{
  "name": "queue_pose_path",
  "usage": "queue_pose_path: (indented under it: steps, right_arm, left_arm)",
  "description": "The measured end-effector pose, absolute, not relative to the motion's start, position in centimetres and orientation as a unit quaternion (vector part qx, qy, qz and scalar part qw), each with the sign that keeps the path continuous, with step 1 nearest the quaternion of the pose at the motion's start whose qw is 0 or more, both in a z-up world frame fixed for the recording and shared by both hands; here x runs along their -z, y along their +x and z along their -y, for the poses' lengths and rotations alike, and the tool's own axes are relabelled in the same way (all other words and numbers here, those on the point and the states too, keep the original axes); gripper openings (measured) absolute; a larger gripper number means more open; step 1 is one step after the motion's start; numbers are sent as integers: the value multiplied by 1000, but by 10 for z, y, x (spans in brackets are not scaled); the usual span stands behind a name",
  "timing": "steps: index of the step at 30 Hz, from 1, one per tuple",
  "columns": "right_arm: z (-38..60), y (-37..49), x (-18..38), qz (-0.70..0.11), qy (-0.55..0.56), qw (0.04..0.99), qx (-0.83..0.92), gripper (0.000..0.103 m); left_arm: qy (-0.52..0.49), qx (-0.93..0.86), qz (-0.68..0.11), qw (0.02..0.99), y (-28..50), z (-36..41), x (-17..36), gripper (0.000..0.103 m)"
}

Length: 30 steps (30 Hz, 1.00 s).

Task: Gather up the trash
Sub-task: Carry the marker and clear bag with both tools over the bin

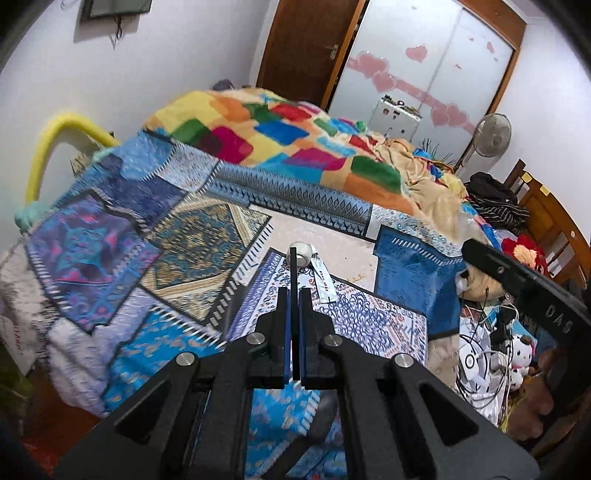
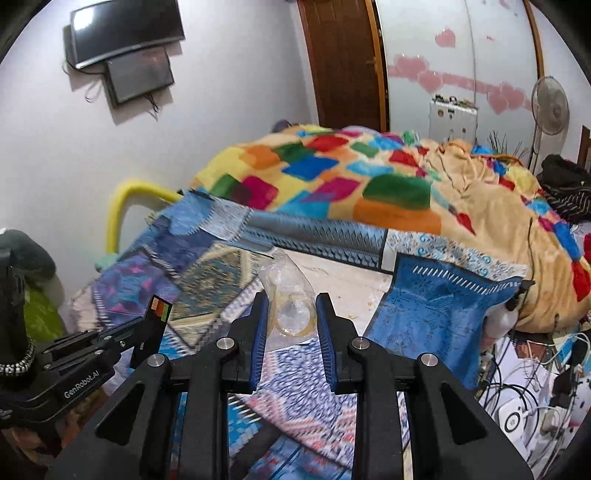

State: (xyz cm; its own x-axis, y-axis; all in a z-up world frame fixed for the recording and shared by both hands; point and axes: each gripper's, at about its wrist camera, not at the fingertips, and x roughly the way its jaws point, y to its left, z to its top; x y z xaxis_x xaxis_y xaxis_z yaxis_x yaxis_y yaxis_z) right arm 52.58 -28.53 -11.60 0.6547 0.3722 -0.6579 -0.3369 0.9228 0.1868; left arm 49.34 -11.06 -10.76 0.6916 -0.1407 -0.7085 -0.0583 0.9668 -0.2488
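Left gripper (image 1: 294, 295) clamped tight on a thin dark card (image 1: 293, 273), held edge-on above the patchwork bedspread (image 1: 122, 236). From the right view the card shows a striped end. Right gripper (image 2: 291, 314) narrow, pads pressing a crumpled clear plastic bag (image 2: 286, 295). White wrapper (image 1: 323, 280) lies on the bedspread just past the left tips. Colourful blanket (image 2: 332, 173) behind.

I note the patterned bedspread (image 1: 147, 229) smeared by motion blur in both views, its print unreadable. The lettering on the white wrapper (image 1: 324, 282) beyond my left gripper's (image 1: 294, 295) tips is too small to read. The monitor (image 1: 116, 9) is cropped by the left view's top edge.
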Motion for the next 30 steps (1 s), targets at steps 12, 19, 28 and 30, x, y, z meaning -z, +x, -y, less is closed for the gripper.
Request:
queue_pose_path:
  steps: [12, 19, 28, 30]
  right_arm:
    - [262, 434, 63, -327, 10, 916, -234, 24]
    - [231, 394, 58, -325, -4, 908, -266, 24]
    - [170, 348, 63, -329, -32, 888, -320, 24]
    - [153, 337, 67, -332, -42, 881, -334, 24]
  left_arm:
    - [-107, -2, -359, 927, 382, 74, 53, 2]
    - [-119, -32, -345, 930, 322, 36, 42, 2]
    - [-134, -79, -331, 931, 256, -23, 38, 2]
    - [-140, -88, -330, 929, 242, -38, 39, 2]
